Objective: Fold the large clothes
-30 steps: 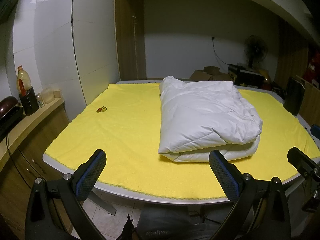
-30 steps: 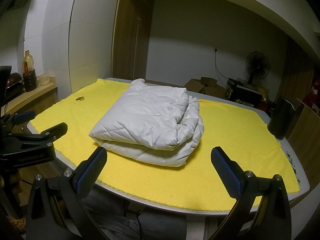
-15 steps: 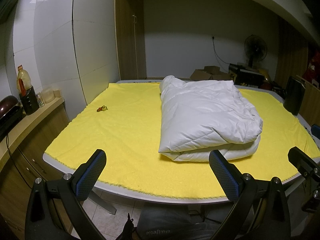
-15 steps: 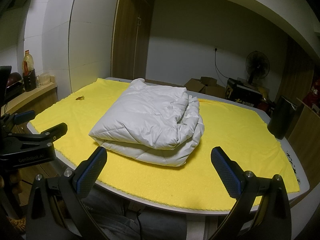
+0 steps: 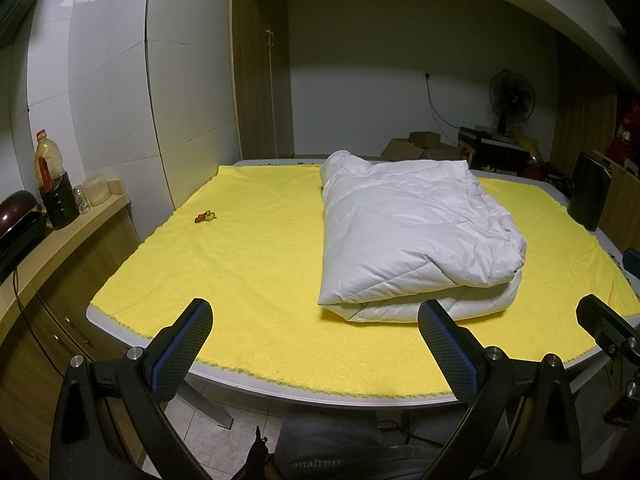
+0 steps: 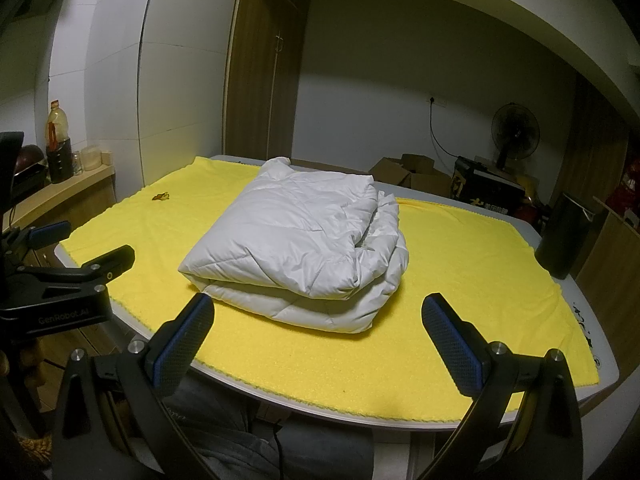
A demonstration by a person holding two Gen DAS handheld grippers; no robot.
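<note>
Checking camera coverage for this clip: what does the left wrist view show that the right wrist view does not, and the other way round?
Only the left wrist view: the right gripper at its right edge, held off the table. Only the right wrist view: the left gripper at its left edge, and the loose folds on the far side of the folded white padded garment. Both: that garment lying on the yellow cloth, a small orange item, the fan, and open, empty fingers.

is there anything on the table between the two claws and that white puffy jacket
Nothing visible. Both the left claw and right claw hang open at the table's near edge, with only bare yellow cloth before the folded white jacket. The small orange object lies far off left.
</note>
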